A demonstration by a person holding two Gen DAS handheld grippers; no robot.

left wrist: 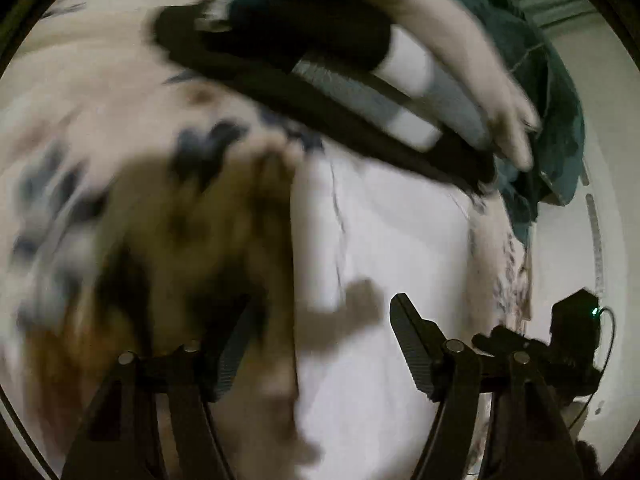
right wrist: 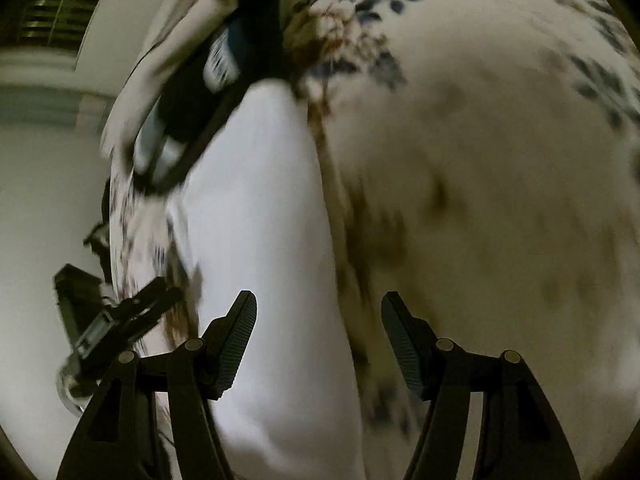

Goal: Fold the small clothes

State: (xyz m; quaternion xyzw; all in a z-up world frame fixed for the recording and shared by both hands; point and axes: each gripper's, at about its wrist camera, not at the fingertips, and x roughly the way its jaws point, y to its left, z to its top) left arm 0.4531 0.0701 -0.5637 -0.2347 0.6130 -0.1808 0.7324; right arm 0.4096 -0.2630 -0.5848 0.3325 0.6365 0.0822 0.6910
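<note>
Both wrist views close over floral bedsheet [left wrist: 80, 100] [right wrist: 500, 160], sharing white cloth [left wrist: 380, 240] [right wrist: 260, 220].

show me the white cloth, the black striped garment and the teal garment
white cloth [right wrist: 272, 240], right wrist view, its smooth middle
black striped garment [left wrist: 320, 100], left wrist view, its dark band
teal garment [left wrist: 556, 128], left wrist view, its bunched folds

We see both views dim, with dark fisheye rims bending the edges. Motion blur smears the floral sheet [left wrist: 80, 208] at left and the striped clothes [left wrist: 340, 80] far off. The white cloth [right wrist: 272, 260] is brightest; a gripper-shaped shadow [left wrist: 352, 316] falls nearby.
</note>
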